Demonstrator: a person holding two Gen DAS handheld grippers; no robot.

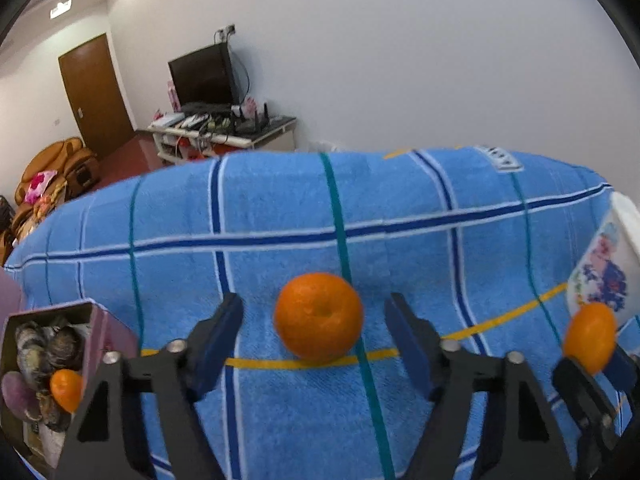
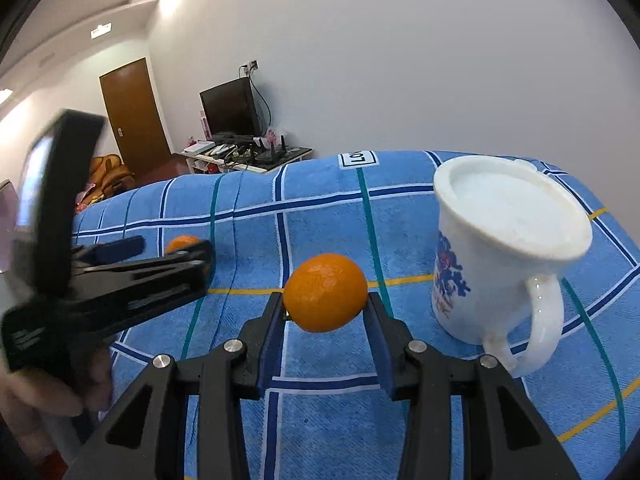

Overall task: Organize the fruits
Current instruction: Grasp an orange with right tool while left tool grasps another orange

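Note:
In the left wrist view my left gripper [image 1: 316,320] is open, its blue-padded fingers either side of an orange mandarin [image 1: 318,316] that lies on the blue checked towel [image 1: 280,208]. My right gripper [image 2: 325,312] is shut on a second mandarin [image 2: 326,292], held just above the towel; it shows at the right edge of the left view [image 1: 590,336]. A third mandarin [image 1: 66,388] lies in a pink box [image 1: 100,336] at lower left. In the right view the left gripper [image 2: 168,252] stands at the left, with its mandarin [image 2: 182,242] behind its fingers.
A white mug with a blue floral print [image 2: 504,256] stands upside down on the towel, right of my right gripper. The pink box also holds several dark purple and brown fruits [image 1: 36,364]. A TV stand [image 1: 224,128] and a door [image 1: 94,92] are far behind.

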